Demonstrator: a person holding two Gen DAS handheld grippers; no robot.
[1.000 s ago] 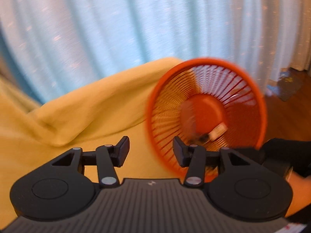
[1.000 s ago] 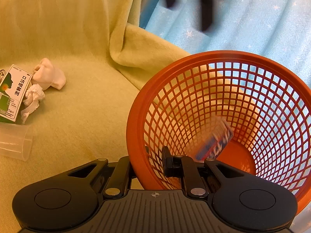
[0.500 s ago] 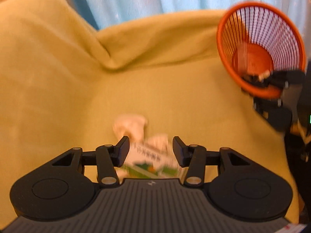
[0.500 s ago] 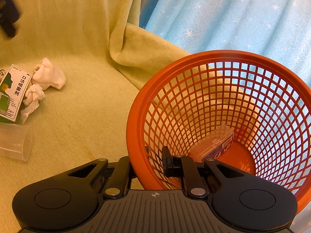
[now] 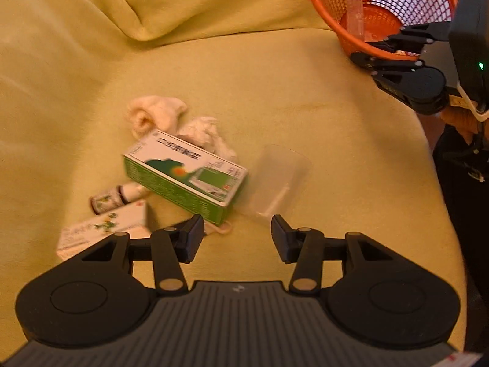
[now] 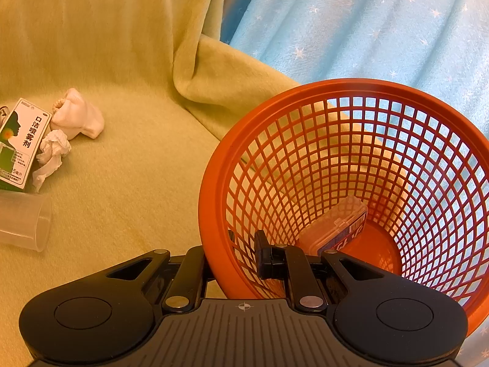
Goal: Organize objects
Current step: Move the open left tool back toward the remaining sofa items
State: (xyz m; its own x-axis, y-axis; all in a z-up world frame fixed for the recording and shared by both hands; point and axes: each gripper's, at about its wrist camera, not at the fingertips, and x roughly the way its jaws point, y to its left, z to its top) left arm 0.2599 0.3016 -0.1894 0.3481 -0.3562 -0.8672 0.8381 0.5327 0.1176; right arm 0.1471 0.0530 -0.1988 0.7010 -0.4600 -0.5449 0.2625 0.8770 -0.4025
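My right gripper (image 6: 233,257) is shut on the rim of an orange mesh basket (image 6: 214,189) and holds it tilted; a small clear plastic box (image 6: 333,229) lies inside. In the left wrist view the basket (image 5: 321,3) is at the top right with the right gripper (image 5: 371,50) clamped on it. My left gripper (image 5: 237,238) is open and empty just above the yellow blanket, close to a green and white spray box (image 5: 183,172). A clear plastic cup (image 5: 276,180) lies on its side beside that box.
A small dropper bottle (image 5: 114,197), a white medicine box (image 5: 104,232), a rolled white sock (image 5: 152,116) and a crumpled tissue (image 5: 204,133) lie around the green box. The blanket (image 5: 275,98) folds up at the back. A blue starred curtain (image 6: 366,24) hangs behind.
My left gripper has swung away from the basket and down to the pile of objects on the blanket. The small box dropped into the basket and has come to rest. The right gripper has stayed still.
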